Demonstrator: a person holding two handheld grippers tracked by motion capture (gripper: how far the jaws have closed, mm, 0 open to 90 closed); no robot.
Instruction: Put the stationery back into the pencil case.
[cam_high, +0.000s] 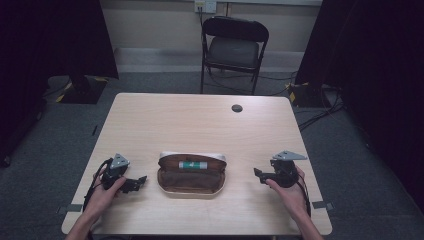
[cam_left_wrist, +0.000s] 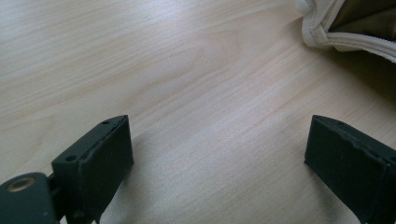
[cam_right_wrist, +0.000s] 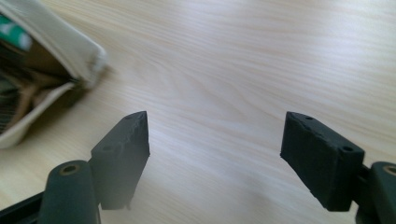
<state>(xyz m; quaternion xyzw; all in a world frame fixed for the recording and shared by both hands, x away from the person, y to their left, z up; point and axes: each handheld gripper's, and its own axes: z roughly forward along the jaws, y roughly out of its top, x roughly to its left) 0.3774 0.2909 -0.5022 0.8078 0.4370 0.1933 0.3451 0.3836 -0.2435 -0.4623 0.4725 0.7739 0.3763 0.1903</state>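
Pale wooden table (cam_high: 200, 120) carries an unzipped pouch (cam_high: 192, 173) at lower centre, green-labelled tube (cam_high: 193, 164) inside, while left claw (cam_high: 141, 181) and right claw (cam_high: 256, 173) flank it, both spread and empty, apparently leaving its mouth accessible.

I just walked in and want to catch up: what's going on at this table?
A person sits at a wooden table with a gripper in each hand. Between them lies an open pouch with a green-and-white item inside. The left gripper and the right gripper flank the pouch, both pointing toward it, open and holding nothing. Neither touches the pouch.
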